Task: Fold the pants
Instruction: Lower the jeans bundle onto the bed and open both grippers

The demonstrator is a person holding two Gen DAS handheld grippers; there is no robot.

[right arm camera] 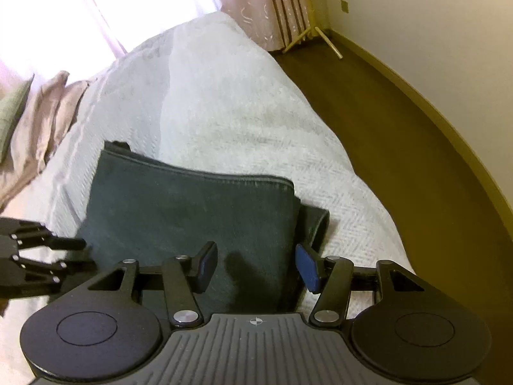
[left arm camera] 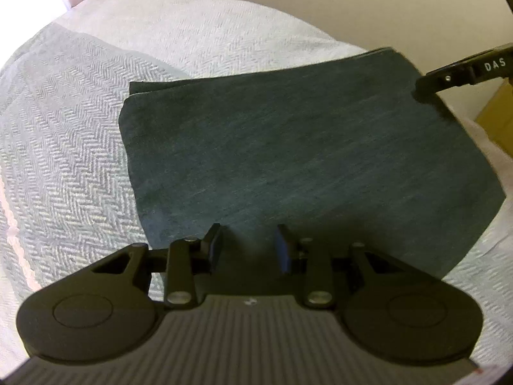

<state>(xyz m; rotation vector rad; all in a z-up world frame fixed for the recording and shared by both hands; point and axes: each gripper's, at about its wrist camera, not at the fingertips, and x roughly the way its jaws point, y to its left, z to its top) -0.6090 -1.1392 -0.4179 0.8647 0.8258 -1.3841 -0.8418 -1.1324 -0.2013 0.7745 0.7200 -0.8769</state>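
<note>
Lying flat on the bed (left arm camera: 80, 128), the pants (left arm camera: 304, 147) are already folded into a compact dark-green rectangle w/ several layers stacked; one lower layer sticks out past the top layer at a corner in the right wrist view (right arm camera: 315, 224).

Left gripper (left arm camera: 248, 247): fingers apart, nothing between them, poised just above the near edge of the pants. Right gripper (right arm camera: 253, 266): fingers also apart, empty, over its own near edge, close to the corner where that lower layer peeks out. Neither is clamped on cloth.

Key relation: the pants lie straight ahead of both tools, and the two grippers come at the stack from different sides. In the left view the right gripper (left arm camera: 429, 86) shows at the far right corner of the fabric; in the right view the left gripper (right arm camera: 73, 253) shows at the left edge, approx level w/ the near edge. So each tool sits at one end of the same side of the stack. Long axis of the rectangle looks to run between the two grippers, i.e. left-right across the left view, though the fisheye bends edges, so not certain.

Judgement: fold looks nearly done. If one more fold or a tidy-up is wanted, the right gripper is nearer the untidy corner and is the natural one to tuck it; the left would just steady its end. Risk: dragging the top layer and skewing the stack.
</note>
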